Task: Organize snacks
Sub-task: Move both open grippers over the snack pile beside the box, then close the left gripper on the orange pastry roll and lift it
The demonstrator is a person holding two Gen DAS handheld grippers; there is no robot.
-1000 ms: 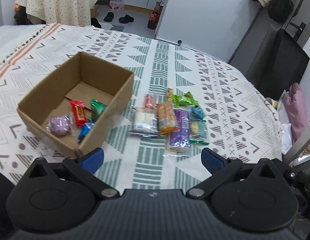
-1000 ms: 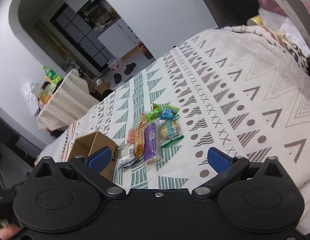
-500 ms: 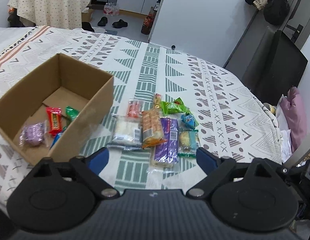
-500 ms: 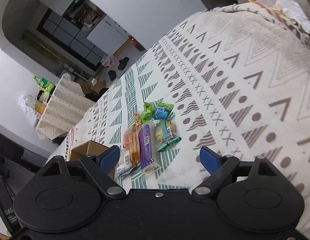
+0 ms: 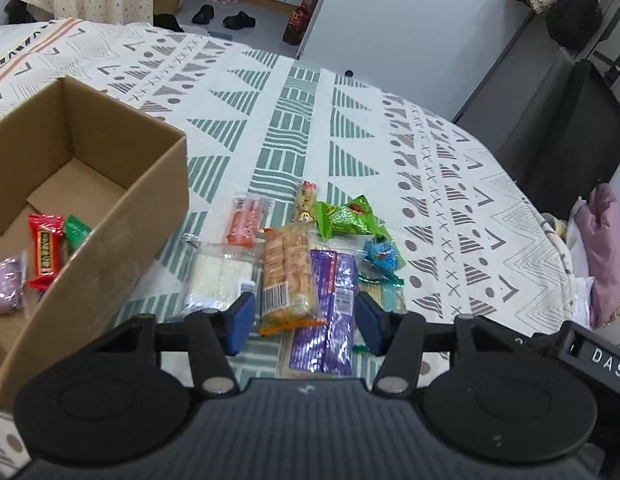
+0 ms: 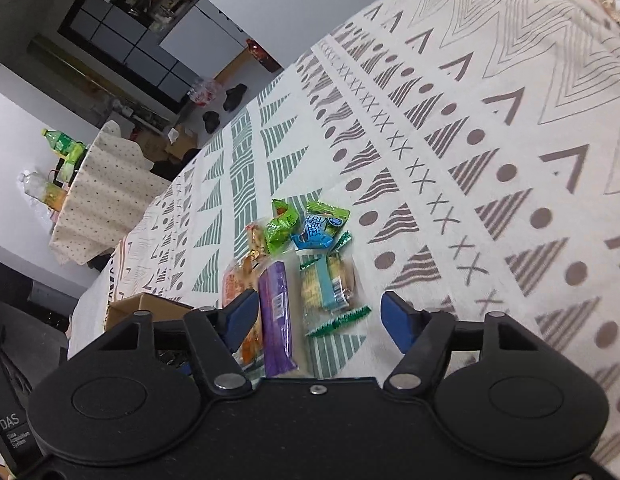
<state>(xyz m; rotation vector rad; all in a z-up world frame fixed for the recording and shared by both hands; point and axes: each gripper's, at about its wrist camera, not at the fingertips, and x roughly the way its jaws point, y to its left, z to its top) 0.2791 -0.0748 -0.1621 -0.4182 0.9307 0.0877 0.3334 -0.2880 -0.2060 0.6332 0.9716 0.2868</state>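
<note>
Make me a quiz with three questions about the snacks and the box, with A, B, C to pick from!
1. Where does the red candy lie?
A. Inside the cardboard box
B. On the floor
C. On top of the purple bar

2. What colour is the long bar lying next to the orange cracker pack?
A. Yellow
B. Purple
C. Black

3. What is the left hand-held gripper doing?
A. Squeezing the box wall
B. Lifting a snack high in the air
C. Closing its jaws over the snacks, with nothing pinched yet

Answers:
1 A, the red wrapper shows on the box floor, behind its near wall.
2 B, its shiny wrapper is purple.
3 C, the blue pads stand apart on either side of the cracker pack and bar.
</note>
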